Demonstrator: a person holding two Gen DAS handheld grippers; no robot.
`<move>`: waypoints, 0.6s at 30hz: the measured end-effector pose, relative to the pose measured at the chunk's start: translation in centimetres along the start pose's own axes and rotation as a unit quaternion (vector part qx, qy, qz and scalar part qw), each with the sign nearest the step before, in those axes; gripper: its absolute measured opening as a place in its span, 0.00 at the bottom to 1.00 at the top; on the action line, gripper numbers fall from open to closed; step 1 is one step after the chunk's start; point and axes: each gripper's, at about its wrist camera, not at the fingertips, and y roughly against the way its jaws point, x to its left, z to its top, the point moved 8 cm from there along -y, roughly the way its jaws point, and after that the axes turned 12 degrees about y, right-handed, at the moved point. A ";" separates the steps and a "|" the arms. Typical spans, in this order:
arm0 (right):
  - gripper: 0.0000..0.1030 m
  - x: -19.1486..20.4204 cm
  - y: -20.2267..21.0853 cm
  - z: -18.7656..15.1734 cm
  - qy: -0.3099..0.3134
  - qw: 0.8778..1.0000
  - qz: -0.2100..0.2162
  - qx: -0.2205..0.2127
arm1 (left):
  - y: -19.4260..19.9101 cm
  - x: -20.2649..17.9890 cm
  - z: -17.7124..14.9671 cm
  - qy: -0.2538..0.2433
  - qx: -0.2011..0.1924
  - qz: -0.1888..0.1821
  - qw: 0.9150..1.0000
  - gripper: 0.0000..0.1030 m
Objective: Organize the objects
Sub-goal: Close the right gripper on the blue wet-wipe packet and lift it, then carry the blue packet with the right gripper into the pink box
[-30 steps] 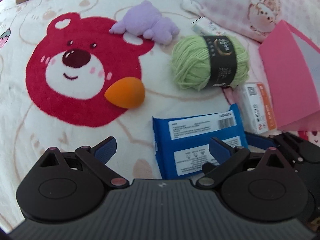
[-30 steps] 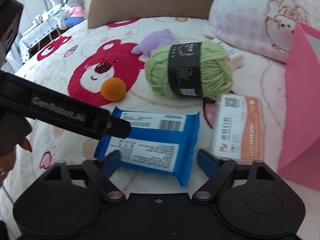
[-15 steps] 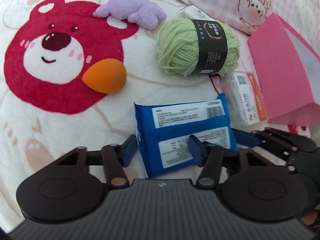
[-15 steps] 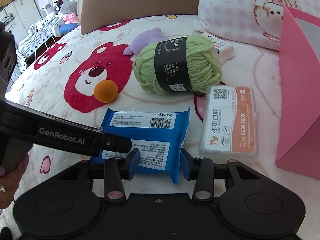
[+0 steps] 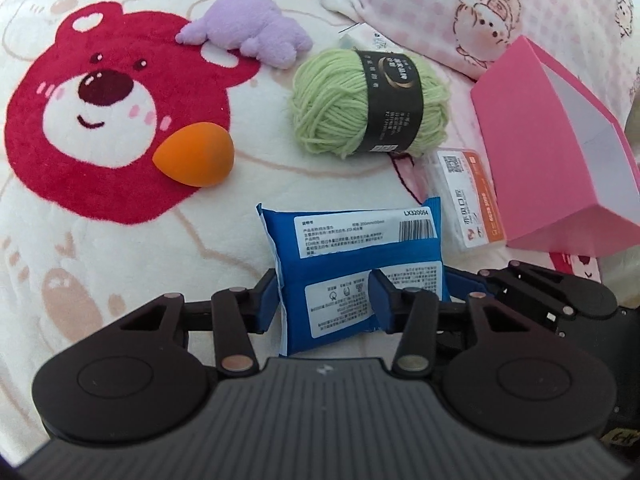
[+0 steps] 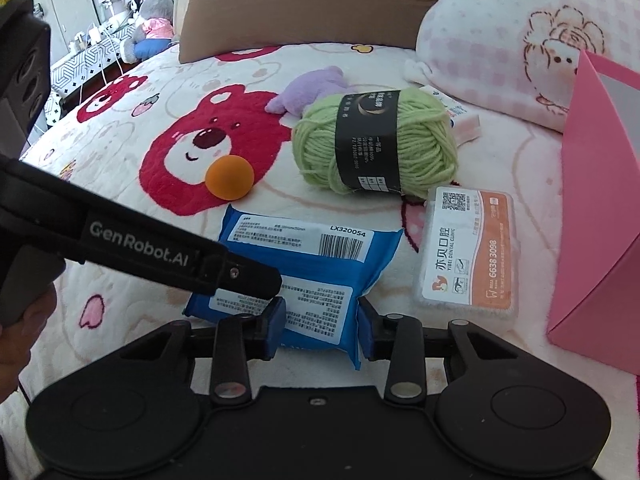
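Both claws point forward, low over the bed (image 5: 100, 260): left claw (image 5: 326, 300) and right claw (image 6: 322, 322) each pinch the blue pack (image 5: 352, 248) at its near end.

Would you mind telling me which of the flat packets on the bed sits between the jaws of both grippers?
The blue wipes packet. Both grippers' jaws close on its near end, while the orange-and-white dental clinic box lies untouched beside the pink box.

A home bedroom: bear-print bedspread (image 6: 120, 128), pillow (image 6: 520, 40), plush toys (image 6: 150, 28).
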 end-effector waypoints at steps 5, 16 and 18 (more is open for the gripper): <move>0.44 0.9 0.8 0.5 0.017 1.000 0.009 -0.015 | 1.7 0.0 0.3 0.002 -0.002 -0.005 1.000 0.45; 0.60 1.2 1.8 0.7 0.008 1.000 0.010 -0.010 | 4.2 -1.4 -0.4 -0.027 0.017 -0.015 0.999 0.48; 0.64 0.9 2.3 0.8 -0.001 1.000 0.007 -0.012 | 4.3 -1.9 -0.4 -0.027 0.019 -0.020 0.999 0.48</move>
